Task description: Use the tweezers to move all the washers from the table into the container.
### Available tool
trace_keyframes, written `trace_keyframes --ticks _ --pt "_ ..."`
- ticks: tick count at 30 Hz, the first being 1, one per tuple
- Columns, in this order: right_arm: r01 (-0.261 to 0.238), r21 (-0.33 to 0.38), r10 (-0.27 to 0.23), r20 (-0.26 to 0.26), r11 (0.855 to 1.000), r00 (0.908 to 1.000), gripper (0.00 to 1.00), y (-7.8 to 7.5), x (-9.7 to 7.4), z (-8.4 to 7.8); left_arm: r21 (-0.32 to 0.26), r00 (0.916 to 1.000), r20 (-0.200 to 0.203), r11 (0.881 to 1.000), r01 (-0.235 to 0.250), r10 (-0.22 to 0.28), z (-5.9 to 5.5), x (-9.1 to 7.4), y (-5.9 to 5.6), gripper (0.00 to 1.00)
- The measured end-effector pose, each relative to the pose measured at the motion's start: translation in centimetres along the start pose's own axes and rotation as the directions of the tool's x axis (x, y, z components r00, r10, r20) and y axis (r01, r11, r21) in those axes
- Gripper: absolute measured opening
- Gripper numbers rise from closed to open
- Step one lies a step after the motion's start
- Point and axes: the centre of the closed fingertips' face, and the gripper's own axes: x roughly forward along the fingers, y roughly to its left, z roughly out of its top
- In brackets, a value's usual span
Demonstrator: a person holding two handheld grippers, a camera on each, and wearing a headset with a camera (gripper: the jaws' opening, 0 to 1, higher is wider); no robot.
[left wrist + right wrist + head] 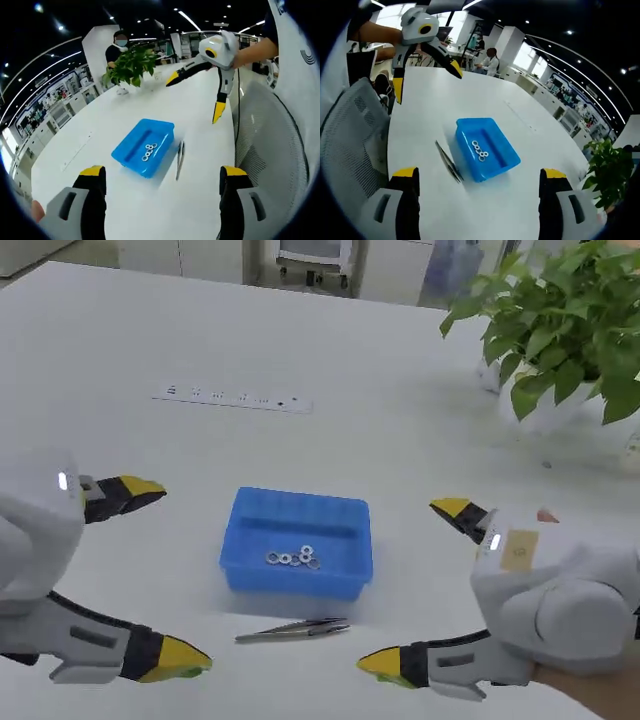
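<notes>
A blue container [297,543] [144,147] [487,148] sits on the white table with several washers [293,558] [148,152] [480,150] lying in it. Metal tweezers [292,630] [179,159] [448,161] lie flat on the table just in front of the container, untouched. My left gripper [155,575] [162,182] is open at the left, well clear of both. My right gripper [418,585] [479,185] is open at the right, also holding nothing. Each gripper appears in the other's view, raised above the table.
A white power strip [233,398] lies on the table behind the container. A potted green plant [560,330] [131,67] [607,172] stands at the far right corner. A grey mesh chair [270,150] [350,145] is at the table's near edge. People stand in the background.
</notes>
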Motion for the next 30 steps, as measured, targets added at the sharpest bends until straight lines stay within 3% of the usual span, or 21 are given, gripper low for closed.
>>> trace_keyframes --ticks 3,7,11,16,19,26,30 --pt "0.023 0.030 -0.022 -0.003 0.999 0.9997 1.00 -0.5 -0.3 0.1 -0.010 0.9999 -0.012 1.000 0.002 -0.002 0.0 -0.1 -0.4 1.00" --pt "0.009 0.060 -0.009 0.003 0.998 1.0000 1.00 -0.2 -0.7 0.1 0.005 0.9996 -0.025 1.000 -0.010 0.010 -0.1 -0.3 -0.4 1.00" --pt "-0.029 0.040 0.029 -0.004 0.999 0.9996 1.00 1.1 -0.8 -0.1 0.022 0.9994 -0.029 1.000 -0.021 0.021 0.0 -0.8 -0.2 1.00" --pt "-0.062 0.032 0.061 0.024 0.998 0.9979 1.00 1.9 -1.0 0.5 0.026 0.9991 -0.040 1.000 -0.016 0.017 0.1 -1.1 -0.2 0.99" --pt "-0.052 0.028 0.052 0.020 0.998 0.9985 1.00 1.7 -1.1 0.5 0.059 0.9983 -0.052 0.998 -0.023 0.026 0.1 -1.3 -0.1 0.98" --pt "-0.055 0.050 0.054 0.030 0.997 0.9981 1.00 1.6 -1.6 0.3 0.071 0.9958 -0.091 0.997 0.003 0.003 -0.1 -1.3 -0.5 0.97" --pt "-0.055 0.042 0.054 0.020 0.998 0.9983 1.00 1.7 -1.8 0.1 0.067 0.9958 -0.091 0.998 0.002 0.004 0.1 -1.4 -0.5 0.97"
